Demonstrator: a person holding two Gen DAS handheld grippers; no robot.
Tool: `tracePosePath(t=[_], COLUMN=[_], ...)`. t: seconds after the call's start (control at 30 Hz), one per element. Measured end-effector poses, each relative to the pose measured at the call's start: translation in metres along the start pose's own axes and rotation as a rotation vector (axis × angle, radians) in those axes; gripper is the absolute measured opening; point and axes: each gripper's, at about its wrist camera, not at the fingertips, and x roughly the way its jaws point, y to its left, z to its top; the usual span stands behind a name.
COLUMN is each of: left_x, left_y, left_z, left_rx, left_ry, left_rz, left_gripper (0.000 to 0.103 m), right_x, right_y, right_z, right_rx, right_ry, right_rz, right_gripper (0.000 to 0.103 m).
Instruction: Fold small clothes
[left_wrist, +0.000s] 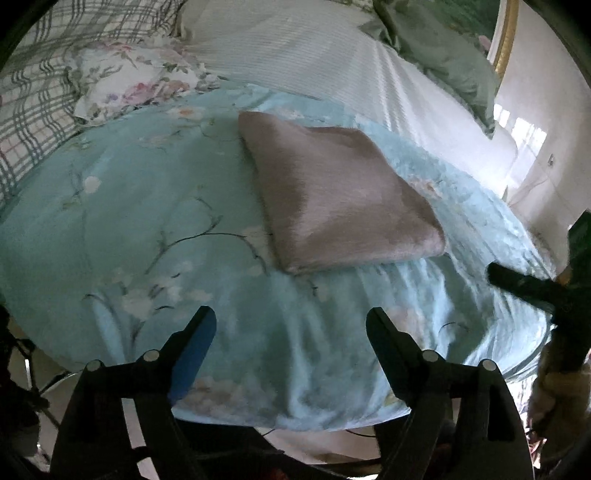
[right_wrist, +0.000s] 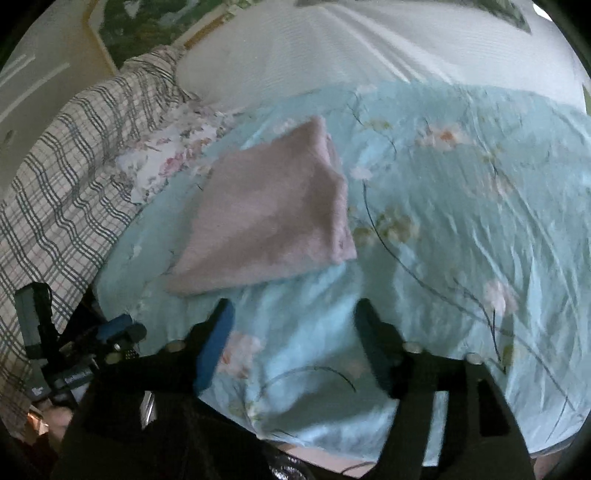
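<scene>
A pink cloth (left_wrist: 332, 192) is seen lying folded into a compact, roughly square packet on the pale blue floral bedspread (left_wrist: 129, 229), toward the middle of the bed. From the right wrist view the same packet (right_wrist: 269, 221) is found ahead and slightly left of the fingers, its near edge not far beyond them.

The left gripper (left_wrist: 291, 325) is held wide apart over the bedspread, nothing caught between its jaws. The right gripper (right_wrist: 293, 317) is spread just as wide, and nothing is gripped there either. No contact with the cloth is made by either tool.

The cloth is judged to be soft, light and somewhat fuzzy, several layers thick at the folded edge. Little weight is to be expected, but the layers are likely to slide apart if only the top one is pinched. A hold is best taken at the thick near edge or at a corner, with all layers gathered between the pads. The smooth bedspread beneath may be dragged along if the bite is taken too deep.

A checked quilt (right_wrist: 62, 177) and a floral pillow (left_wrist: 129, 85) are left bunched at the bed's far side, apart from the cloth.
</scene>
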Motion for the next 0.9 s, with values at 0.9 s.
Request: tracePosePath(t=[0.9], left_x=[-0.021], left_y=[-0.048], left_z=[0.044], left_rx=[0.346], left_ry=[-0.062], left_rz=[0.260], left_gripper=[0.099], right_x=[-0.031], right_y=[0.014], right_z=[-0.001], right_rx=[-0.104], right_ry=[0.022], right_rz=[-0.125], right_gripper=[0.101])
